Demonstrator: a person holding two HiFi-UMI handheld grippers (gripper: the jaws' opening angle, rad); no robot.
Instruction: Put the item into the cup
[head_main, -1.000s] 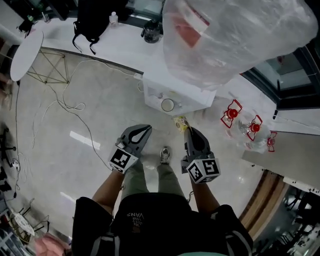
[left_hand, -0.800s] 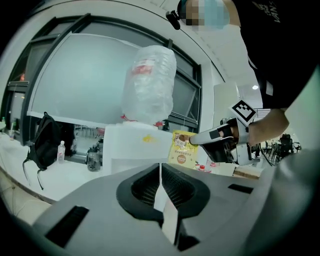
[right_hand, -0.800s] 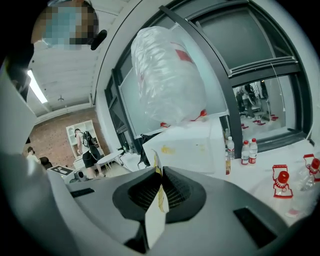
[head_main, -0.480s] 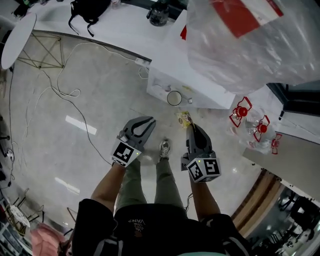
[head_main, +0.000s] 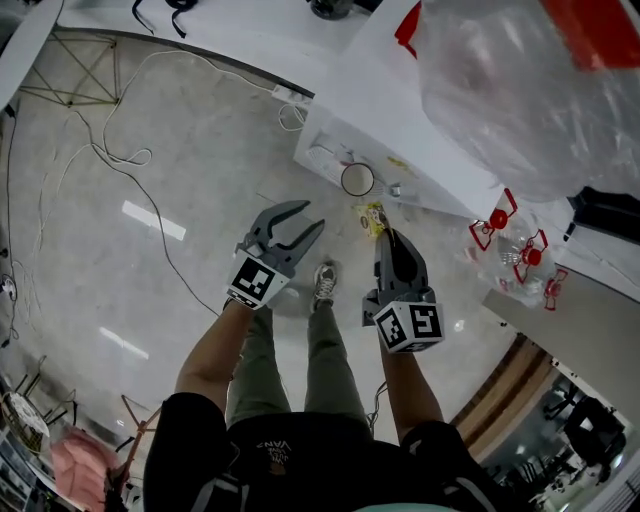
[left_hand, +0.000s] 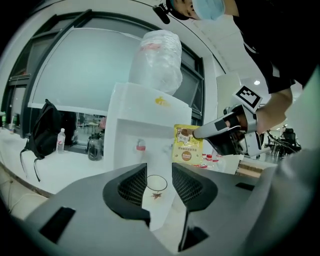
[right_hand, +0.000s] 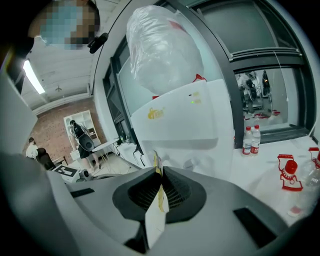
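Person stood on the pale floor (head_main: 150, 150) facing a white water dispenser (head_main: 375, 95), a gripper in each hand. A large water bottle (head_main: 520, 90) wrapped in clear plastic sat on top of the dispenser.

Left gripper (head_main: 312, 216): jaws had just been opening and stood apart, with nothing between the pads. In the left gripper view the cup (left_hand: 156, 184) showed in the gap between the jaws, but farther off, on the dispenser's ledge and not touched.

Right gripper (head_main: 386, 236): jaws closed on a yellow sachet (head_main: 371, 217). The right gripper view showed the sachet edge-on, pinched between the ribbed pads, its upper edge rising above them and its lower part hanging below.

Sachet position: held in the air in front of the dispenser, near the cup but outside it. In the head view it lay just below and right of the cup's rim; in the left gripper view it hung above and right of the cup, printed face toward that camera.

Cup: clear glass, upright, round rim open to the head view, small brown motif on its wall.

Other items: loose cable (head_main: 110, 155) on the floor at left, one shoe (head_main: 325, 283) between the grippers, dark backpack (left_hand: 42, 135) on a white counter (left_hand: 75, 172) left of the dispenser.
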